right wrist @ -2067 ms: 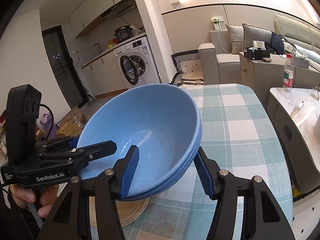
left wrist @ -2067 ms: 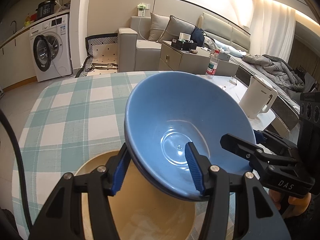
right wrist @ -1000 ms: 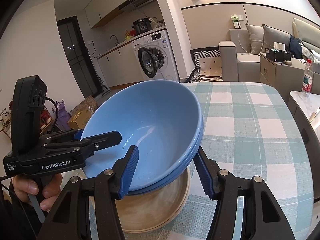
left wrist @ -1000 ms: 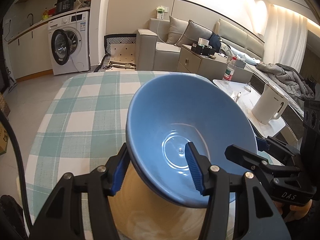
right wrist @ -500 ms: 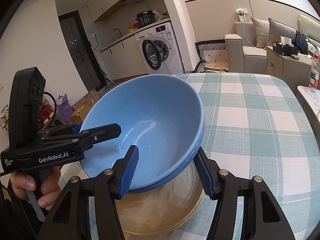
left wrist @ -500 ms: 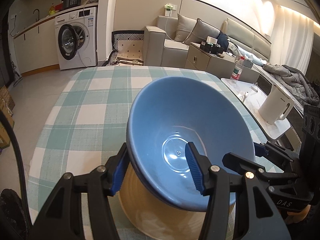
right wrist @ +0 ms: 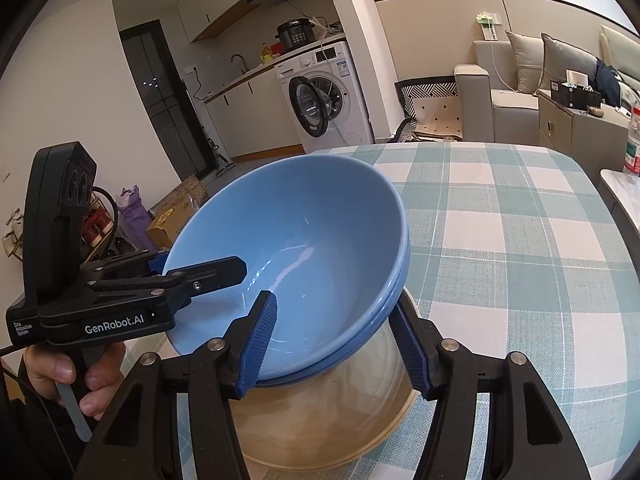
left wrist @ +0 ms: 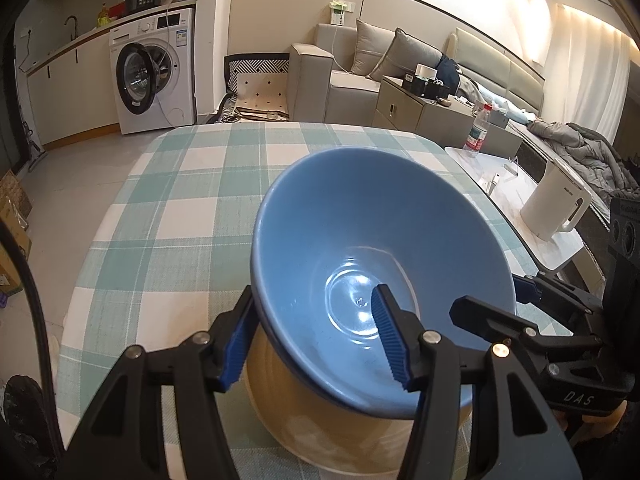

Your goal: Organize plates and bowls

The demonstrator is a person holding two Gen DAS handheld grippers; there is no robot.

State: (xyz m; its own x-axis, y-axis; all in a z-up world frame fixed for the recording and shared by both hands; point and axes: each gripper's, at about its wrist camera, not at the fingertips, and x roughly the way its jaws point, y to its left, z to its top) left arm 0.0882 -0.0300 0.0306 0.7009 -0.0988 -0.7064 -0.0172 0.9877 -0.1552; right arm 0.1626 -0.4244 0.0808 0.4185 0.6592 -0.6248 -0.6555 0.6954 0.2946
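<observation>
Blue bowls [left wrist: 380, 248]: two nested blue bowls, the double rim showing in the right wrist view [right wrist: 304, 256], are being carried as one stack, tilted, and are hanging over the tan bowl.
Left tool [left wrist: 316, 340]: it is gripping the near rim of the stack, one pad inside the upper bowl and one outside under the lower, so it is pinching both walls together and the pair cannot slide apart.
Right tool [right wrist: 340, 340]: it is clamping the opposite side of the rim in the same inside-and-outside way; I judge two holds are being used because the stack is wide and heavy for a single rim pinch.
Tan bowl [left wrist: 340, 420]: it is sitting upright on the bench, directly below the blue stack, its rim [right wrist: 384, 440] still showing beneath; whether the stack is already touching it I cannot tell.
Bench [left wrist: 180, 208]: the checked cloth is giving a flat, open place, so the nesting pile is being built near the front edge within easy reach.
Step in hand: most likely the blue pair is being seated into the tan bowl, smaller within larger.
</observation>
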